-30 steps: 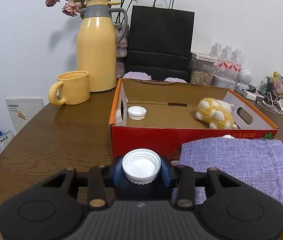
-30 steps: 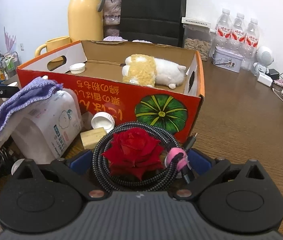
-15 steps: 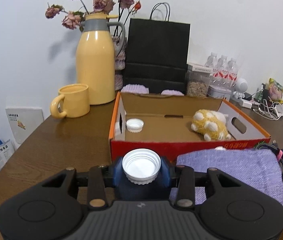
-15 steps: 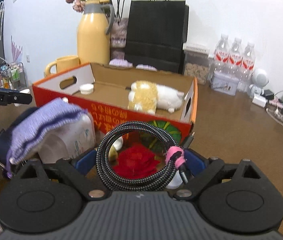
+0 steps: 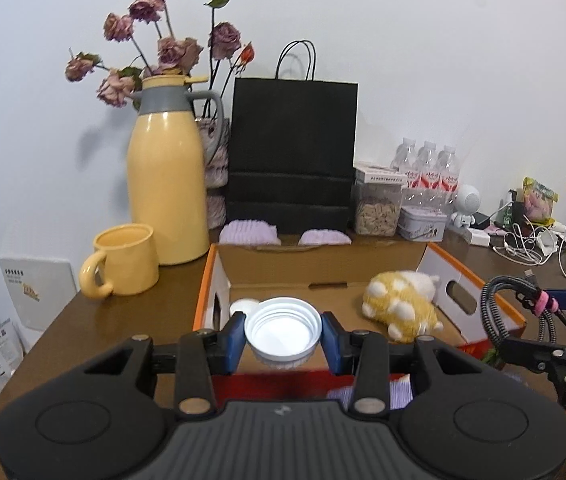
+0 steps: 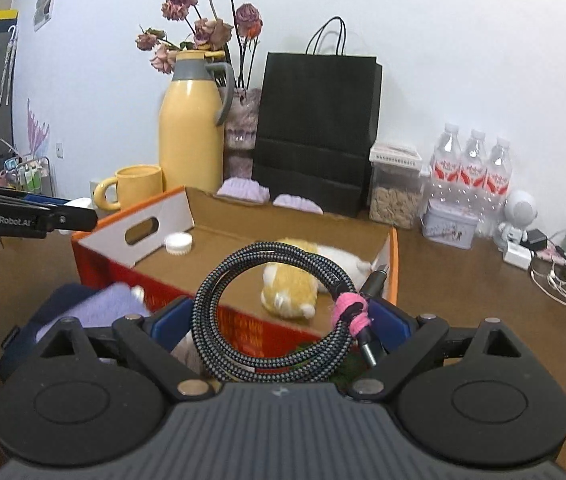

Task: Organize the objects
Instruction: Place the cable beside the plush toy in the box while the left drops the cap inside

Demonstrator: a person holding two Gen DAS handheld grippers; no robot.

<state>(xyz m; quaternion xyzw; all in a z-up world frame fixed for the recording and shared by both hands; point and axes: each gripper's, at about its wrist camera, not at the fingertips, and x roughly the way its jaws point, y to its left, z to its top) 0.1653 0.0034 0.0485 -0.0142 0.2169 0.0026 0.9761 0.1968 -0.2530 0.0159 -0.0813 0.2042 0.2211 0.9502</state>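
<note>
a white cap is clamped by the left gripper and a coiled cable by the right gripper, above the box's partly hidden front wall.

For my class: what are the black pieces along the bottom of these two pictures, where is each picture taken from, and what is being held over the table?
No robot here: a person carries a hand-held gripper in each hand, each with a camera looking along its two fingers. In the left view, the left hand-held gripper clamps a white cap. In the right view, the right hand-held gripper holds a coiled braided cable. Ahead on the wooden table sits an open cardboard box holding a plush toy and another small white cap.
</note>
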